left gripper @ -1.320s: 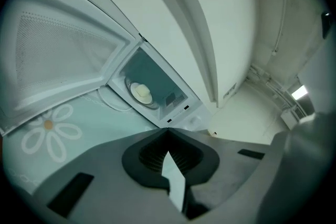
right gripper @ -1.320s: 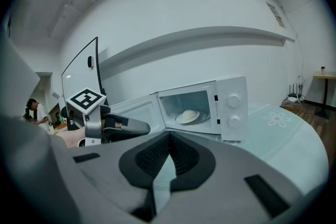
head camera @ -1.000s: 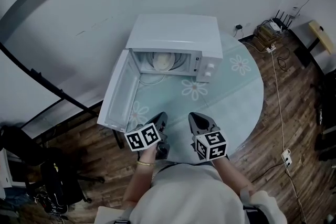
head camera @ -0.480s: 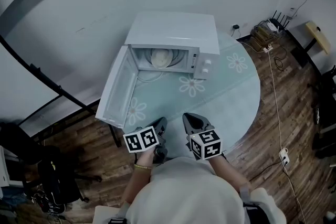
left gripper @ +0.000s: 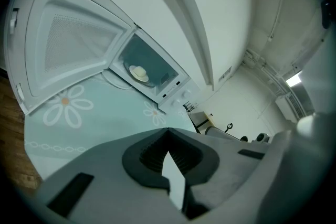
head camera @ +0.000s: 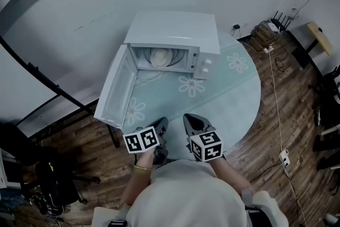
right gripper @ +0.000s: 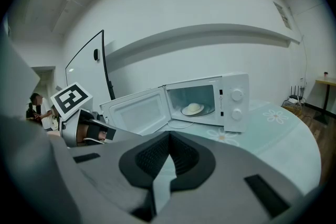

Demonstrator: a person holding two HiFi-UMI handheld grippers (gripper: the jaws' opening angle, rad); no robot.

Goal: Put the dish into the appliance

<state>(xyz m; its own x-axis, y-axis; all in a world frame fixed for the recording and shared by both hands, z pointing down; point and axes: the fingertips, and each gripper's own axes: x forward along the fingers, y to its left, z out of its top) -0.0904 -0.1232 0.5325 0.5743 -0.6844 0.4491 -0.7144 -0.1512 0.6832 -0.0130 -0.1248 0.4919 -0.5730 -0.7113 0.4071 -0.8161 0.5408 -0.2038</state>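
Observation:
A white microwave [head camera: 175, 32] stands at the back of the round table [head camera: 234, 98], its door [head camera: 114, 90] swung wide open to the left. A pale dish [head camera: 159, 57] sits inside on the turntable; it also shows in the left gripper view as the dish [left gripper: 138, 72] and in the right gripper view as the dish [right gripper: 192, 108]. My left gripper [head camera: 162, 123] and right gripper [head camera: 190, 118] hover side by side over the table's near edge, well short of the microwave. Both are shut and hold nothing; the left gripper [left gripper: 168, 129] and right gripper [right gripper: 169, 134] point toward the open cavity.
The tablecloth has daisy prints [head camera: 190, 85]. The open door [right gripper: 139, 110] overhangs the table's left edge. A dark rail [head camera: 48, 87] runs at the left. Cables and a router [head camera: 271, 29] lie on the wood floor at the right, and a power strip [head camera: 284, 157] lies lower down.
Both grippers have stayed shut and close together near the table's front edge. The head view has shifted a little, so the microwave sits slightly further left and up.

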